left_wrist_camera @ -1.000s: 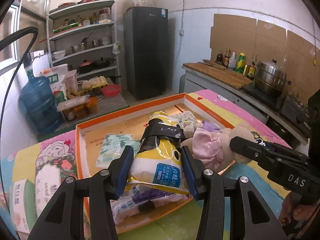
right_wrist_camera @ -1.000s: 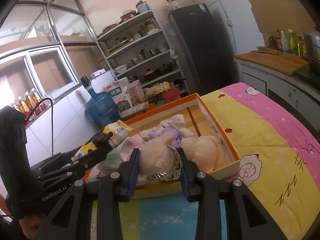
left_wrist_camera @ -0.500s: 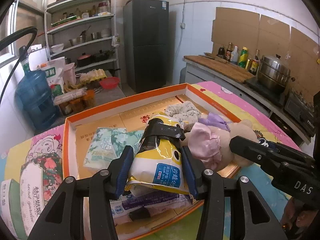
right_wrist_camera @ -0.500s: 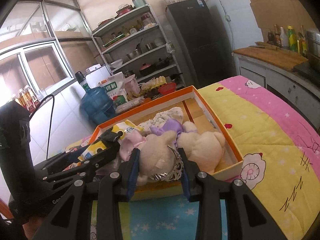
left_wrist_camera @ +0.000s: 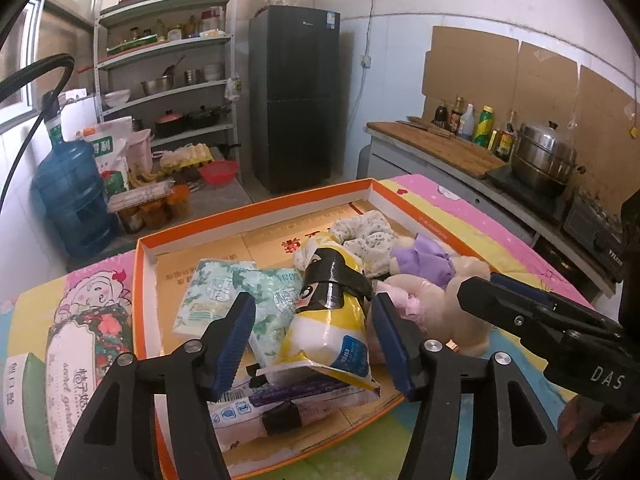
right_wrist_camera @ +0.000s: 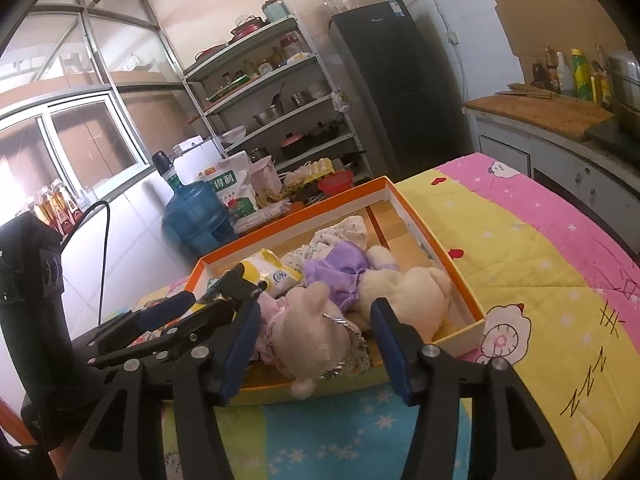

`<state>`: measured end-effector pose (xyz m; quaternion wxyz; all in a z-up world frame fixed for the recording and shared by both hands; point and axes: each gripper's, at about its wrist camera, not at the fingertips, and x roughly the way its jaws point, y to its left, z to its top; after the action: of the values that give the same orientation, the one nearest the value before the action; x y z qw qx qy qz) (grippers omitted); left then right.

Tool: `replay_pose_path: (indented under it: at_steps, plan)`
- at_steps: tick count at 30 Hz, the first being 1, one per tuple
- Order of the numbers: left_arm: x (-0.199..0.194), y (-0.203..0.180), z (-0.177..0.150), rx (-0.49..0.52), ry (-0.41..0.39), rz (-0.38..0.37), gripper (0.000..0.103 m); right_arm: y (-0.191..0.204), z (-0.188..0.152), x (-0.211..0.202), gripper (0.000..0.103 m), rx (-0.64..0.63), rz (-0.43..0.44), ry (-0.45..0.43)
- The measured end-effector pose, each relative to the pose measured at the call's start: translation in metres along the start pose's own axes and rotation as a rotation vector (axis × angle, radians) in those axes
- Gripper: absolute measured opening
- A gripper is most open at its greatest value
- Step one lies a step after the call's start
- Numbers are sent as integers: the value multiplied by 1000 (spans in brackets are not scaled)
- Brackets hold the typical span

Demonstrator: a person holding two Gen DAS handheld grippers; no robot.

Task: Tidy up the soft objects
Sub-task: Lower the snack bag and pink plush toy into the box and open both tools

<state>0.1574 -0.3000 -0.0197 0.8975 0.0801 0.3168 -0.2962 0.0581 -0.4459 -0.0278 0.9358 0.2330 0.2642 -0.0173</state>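
Observation:
An orange-rimmed box (left_wrist_camera: 256,208) lies on a cartoon-print blanket. In the left wrist view a yellow-and-white bag (left_wrist_camera: 328,336) with a black band rests in the box on a purple-white pack (left_wrist_camera: 280,404). My left gripper (left_wrist_camera: 314,344) straddles the bag; its jaws are opening and the pads stand off it. In the right wrist view a cream plush toy (right_wrist_camera: 308,328) with a silver tiara lies at the rim of the box (right_wrist_camera: 440,248). My right gripper (right_wrist_camera: 316,348) brackets the toy, jaws opening, pads clear of it.
Green tissue packs (left_wrist_camera: 216,292), a floral cloth (left_wrist_camera: 368,232) and a purple-dressed plush (left_wrist_camera: 424,256) also fill the box. A tissue box (left_wrist_camera: 24,392) sits on the blanket at left. A blue water jug (left_wrist_camera: 72,200), shelves, a fridge and a kitchen counter stand behind.
Both pairs of jaws have spread apart. The left pads have come off the bag and the right pads off the plush toy; both things now rest in the box.

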Motion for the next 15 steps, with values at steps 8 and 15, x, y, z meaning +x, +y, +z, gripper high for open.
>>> replay_pose_path:
  at_steps: [8,15]
  plan:
    - [-20,1,-1,0,-27,8,65,7,1,-11,57,-8,1,-20]
    - [-41,5,-2,0,-48,21,65,17,1,-19,57,-23,2,-30]
